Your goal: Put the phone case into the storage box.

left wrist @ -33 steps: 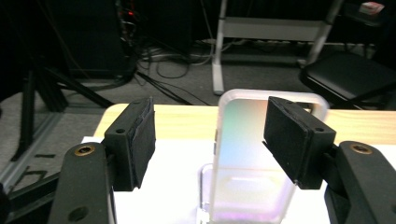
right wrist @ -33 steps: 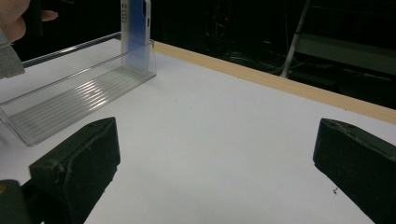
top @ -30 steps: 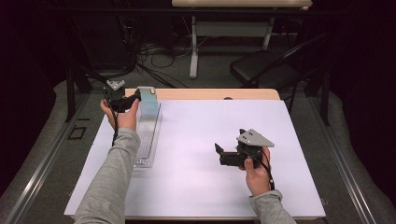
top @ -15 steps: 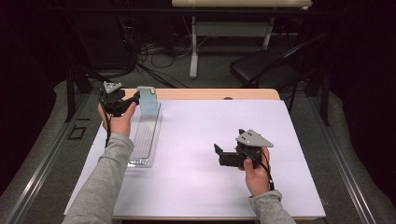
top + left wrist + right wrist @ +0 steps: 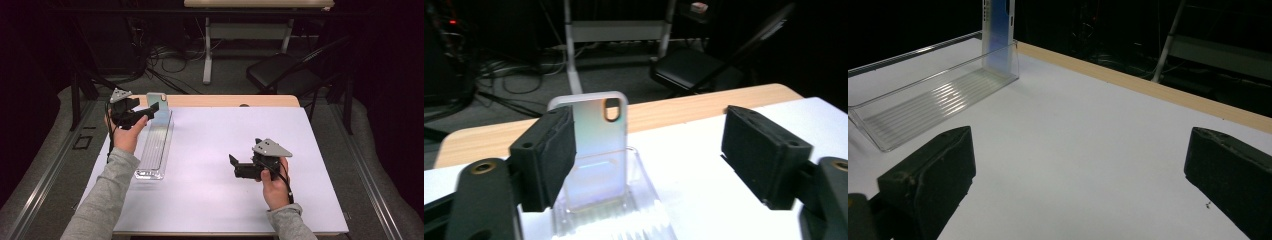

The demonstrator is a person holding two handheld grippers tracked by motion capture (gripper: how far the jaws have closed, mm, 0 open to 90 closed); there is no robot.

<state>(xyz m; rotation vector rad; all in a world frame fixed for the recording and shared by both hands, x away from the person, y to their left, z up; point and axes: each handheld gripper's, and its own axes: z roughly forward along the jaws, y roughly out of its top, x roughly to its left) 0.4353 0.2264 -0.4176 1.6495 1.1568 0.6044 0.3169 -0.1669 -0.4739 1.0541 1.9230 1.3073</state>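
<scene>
Lifted back from the phone case (image 5: pixel 596 150) since a second ago, the left gripper (image 5: pixel 145 112) now hangs just beside it, its jaws having just been opening, spread apart with nothing between them. That case stands upright in the far end of the clear slotted rack (image 5: pixel 152 150) on the white tabletop (image 5: pixel 210 200). Well right of the rack, the right gripper (image 5: pixel 235 165) rests with jaws wide apart, empty.

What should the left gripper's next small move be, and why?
Probably a short retreat away from the phone case. The case stands upright in the far end of the clear rack, and the left gripper has just been opening; its pads no longer press it.
</scene>
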